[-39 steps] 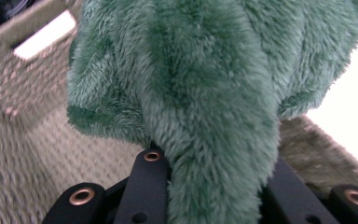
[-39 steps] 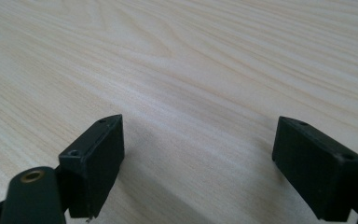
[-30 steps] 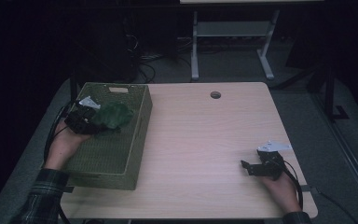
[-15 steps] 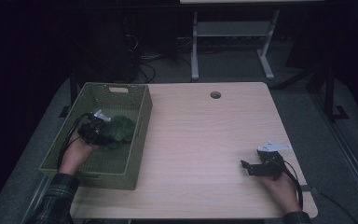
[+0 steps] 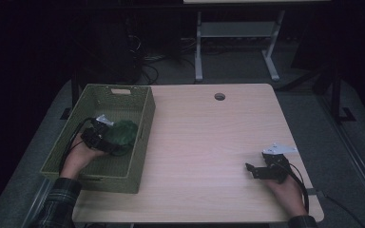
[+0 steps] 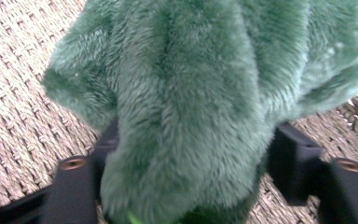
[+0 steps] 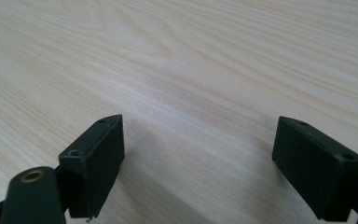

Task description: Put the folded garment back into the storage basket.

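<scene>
A green plush toy (image 5: 122, 132) lies inside the woven olive basket (image 5: 146, 118) at the table's left. My left gripper (image 5: 109, 142) is down in the basket with it. In the left gripper view the plush toy (image 6: 191, 93) fills the space between the jaws, which have just been opening and now stand wide, loose around the fur; the basket's woven floor (image 6: 18, 93) lies beneath. My right gripper (image 5: 253, 170) rests on the wooden table (image 5: 204, 137) near the front right. Its jaws (image 7: 198, 154) are open with only bare tabletop (image 7: 168, 56) between them.
A round cable hole (image 5: 219, 96) sits near the table's far edge. Behind the table stand the white legs of another desk (image 5: 198, 52) and loose cables on a dark floor. A cable trails from each gripper.
My left hand has sunk with the plush toy down into the basket, and its jaws have spread apart around the toy. The right hand has stayed put.
</scene>
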